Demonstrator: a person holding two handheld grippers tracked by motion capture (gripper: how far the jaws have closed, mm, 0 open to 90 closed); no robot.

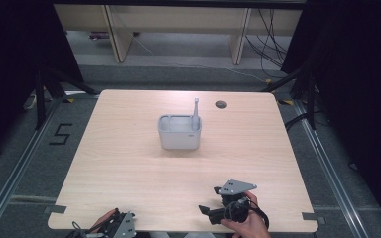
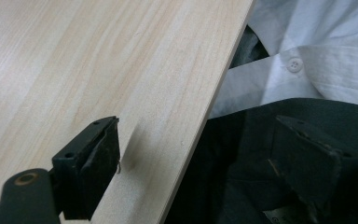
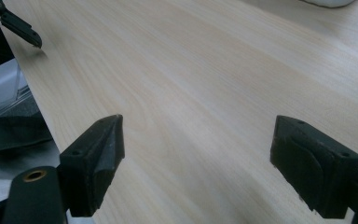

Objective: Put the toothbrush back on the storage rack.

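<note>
Near the front edge of the table, right hand-held gripper held low, jaws spread wide with nothing between them, aimed across the bare wood. Left hand-held gripper parked at the front-left edge, jaws likewise apart and empty, one over the wood, one past the edge.

Grey caddy at table centre, well apart from both, with a slim grey tool upright in its right-hand compartment.

Likely step: reach for the caddy or the tool. Advice: keep jaws wide on approach, come in level, square the pads to the tool's shaft before closing; steady the caddy wall with the left if the tool binds.

High view gives caddy, tool and both hands' layout. Right gripper view gives jaw gap plus the other gripper's tip at the table edge. Left gripper view adds a white shirt past the edge.
</note>
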